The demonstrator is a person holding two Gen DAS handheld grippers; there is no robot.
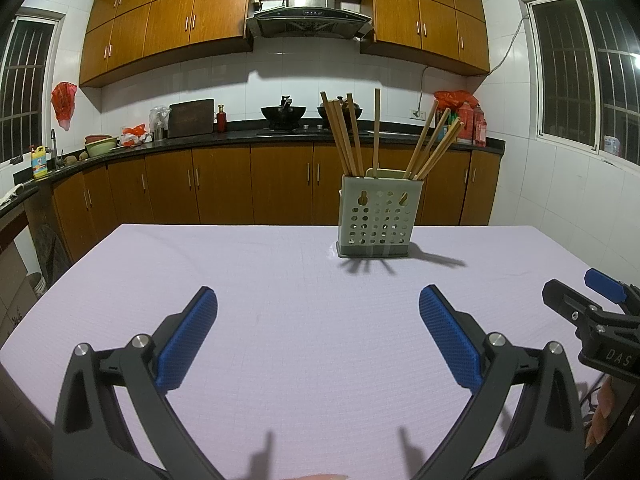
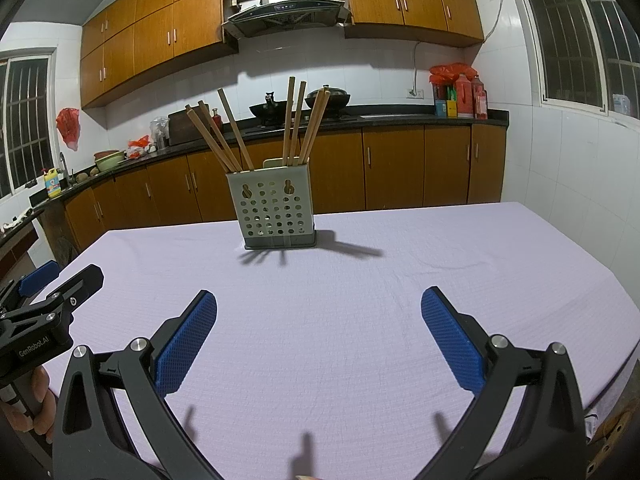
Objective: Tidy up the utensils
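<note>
A grey perforated utensil holder stands upright on the lilac tablecloth, with several wooden chopsticks sticking up out of it. It also shows in the right wrist view with its chopsticks. My left gripper is open and empty, well short of the holder. My right gripper is open and empty too, also short of the holder. The right gripper shows at the right edge of the left wrist view, and the left gripper at the left edge of the right wrist view.
The table's far edge lies just behind the holder. Beyond it run a kitchen counter with woks, bottles and bowls, wooden cabinets, and a window on the right wall.
</note>
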